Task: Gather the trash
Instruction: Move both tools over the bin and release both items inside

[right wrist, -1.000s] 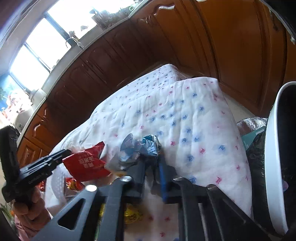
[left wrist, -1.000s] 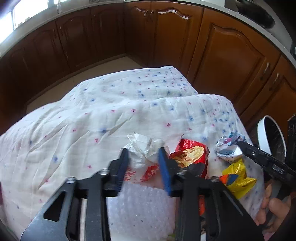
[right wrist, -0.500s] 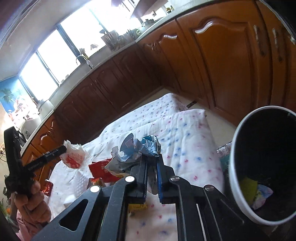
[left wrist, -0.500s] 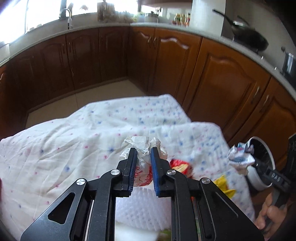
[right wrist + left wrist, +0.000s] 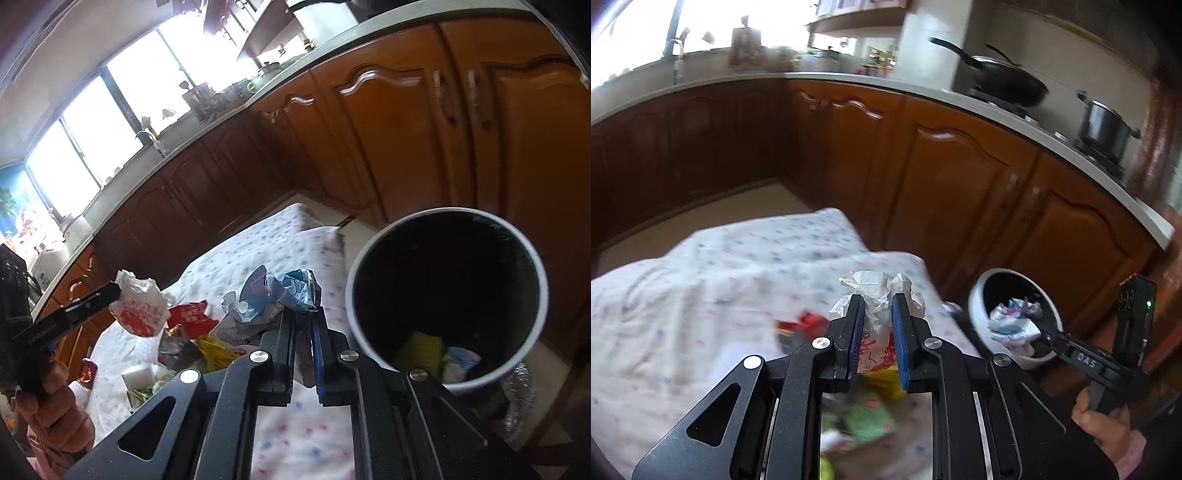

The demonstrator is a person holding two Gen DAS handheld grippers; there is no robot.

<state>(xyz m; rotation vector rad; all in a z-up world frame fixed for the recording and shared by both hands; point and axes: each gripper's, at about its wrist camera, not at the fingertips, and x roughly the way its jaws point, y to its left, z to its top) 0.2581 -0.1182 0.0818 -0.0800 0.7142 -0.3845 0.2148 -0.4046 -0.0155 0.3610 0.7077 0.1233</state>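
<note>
My left gripper (image 5: 878,306) is shut on a crumpled white wrapper with red print (image 5: 875,295), held in the air above the cloth-covered table (image 5: 683,302). The same wrapper (image 5: 138,310) shows at the left of the right wrist view, pinched at the tip of that gripper (image 5: 110,293). My right gripper (image 5: 303,314) is shut on a crumpled blue and white wrapper (image 5: 273,295), just left of the white bin's rim (image 5: 369,258). In the left wrist view that wrapper (image 5: 1014,323) hangs over the bin's mouth (image 5: 979,291). Some trash lies in the bin.
Several wrappers lie on the table: a red packet (image 5: 190,317), a yellow one (image 5: 214,350), a green one (image 5: 868,417) and a white piece (image 5: 138,374). Brown cabinets (image 5: 960,192) stand behind the table and bin. A hand (image 5: 1102,428) holds the right gripper.
Both grippers rose from the table with their wrappers and swung right toward the bin. The left jaws closed tighter on the white wrapper. The bin's mouth came into fuller view.
</note>
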